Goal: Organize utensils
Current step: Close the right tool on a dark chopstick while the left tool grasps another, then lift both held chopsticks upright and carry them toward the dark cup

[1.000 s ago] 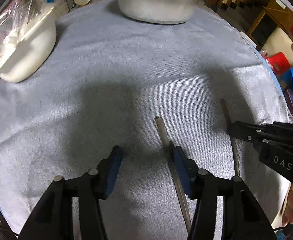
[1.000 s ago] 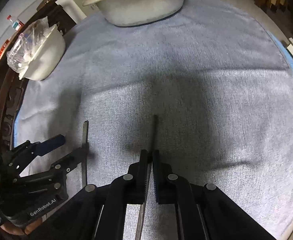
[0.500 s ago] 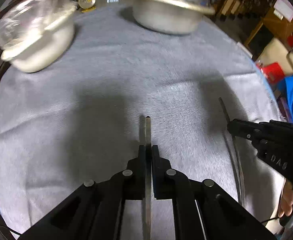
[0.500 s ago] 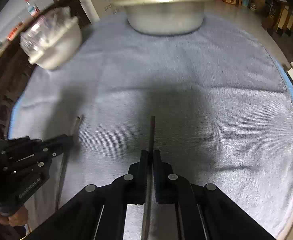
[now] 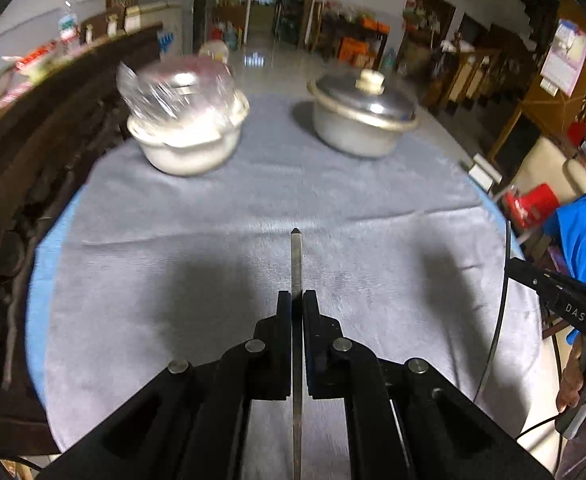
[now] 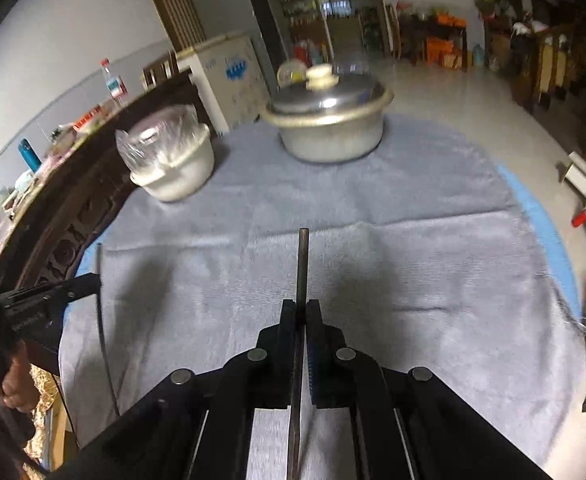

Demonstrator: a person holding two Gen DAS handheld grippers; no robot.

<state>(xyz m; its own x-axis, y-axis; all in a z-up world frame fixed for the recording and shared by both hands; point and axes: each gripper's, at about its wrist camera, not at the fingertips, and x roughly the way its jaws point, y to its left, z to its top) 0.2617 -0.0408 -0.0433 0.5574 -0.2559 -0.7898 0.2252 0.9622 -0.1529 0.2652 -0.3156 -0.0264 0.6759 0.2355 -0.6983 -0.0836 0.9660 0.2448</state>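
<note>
- Your left gripper point(image 5: 297, 312) is clenched on one chopstick point(image 5: 296, 256), your right gripper point(image 6: 302, 318) on the other chopstick point(image 6: 302, 264).
- Keep both level above the counter point(image 5: 173, 280).

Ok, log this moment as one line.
left gripper: shut on left chopstick | right gripper: shut on right chopstick | both clear of grey cloth

The left gripper point(image 5: 297, 300) is clamped tight, angled downward. The right gripper point(image 6: 302, 308) is pinched tight too, alongside it.
</note>
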